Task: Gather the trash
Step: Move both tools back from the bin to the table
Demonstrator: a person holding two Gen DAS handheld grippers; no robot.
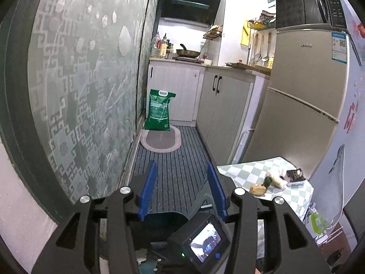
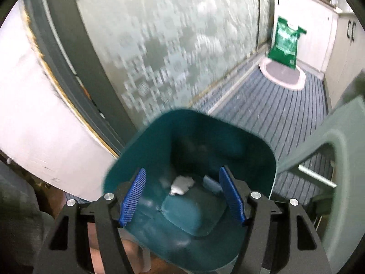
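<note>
In the right wrist view a teal trash bin (image 2: 257, 150) stands open below my right gripper (image 2: 184, 194), whose blue pads are wide apart and empty. A crumpled white tissue (image 2: 181, 183) and a pale blue scrap (image 2: 211, 182) lie at the bin's bottom. In the left wrist view my left gripper (image 1: 182, 187) is open and empty, held above the floor. To its right a small table with a green checked cloth (image 1: 246, 171) carries a brownish food scrap (image 1: 257, 189), a dark green piece (image 1: 267, 181), a crumpled white tissue (image 1: 277, 177) and a small dark box (image 1: 295, 175).
A patterned glass door (image 1: 79, 80) runs along the left. A green rice bag (image 1: 158, 109) stands on an oval mat (image 1: 160, 140) at the far end. Cabinets (image 1: 225, 105) and a fridge (image 1: 303, 105) line the right. A grey chair back (image 2: 342, 150) stands beside the bin.
</note>
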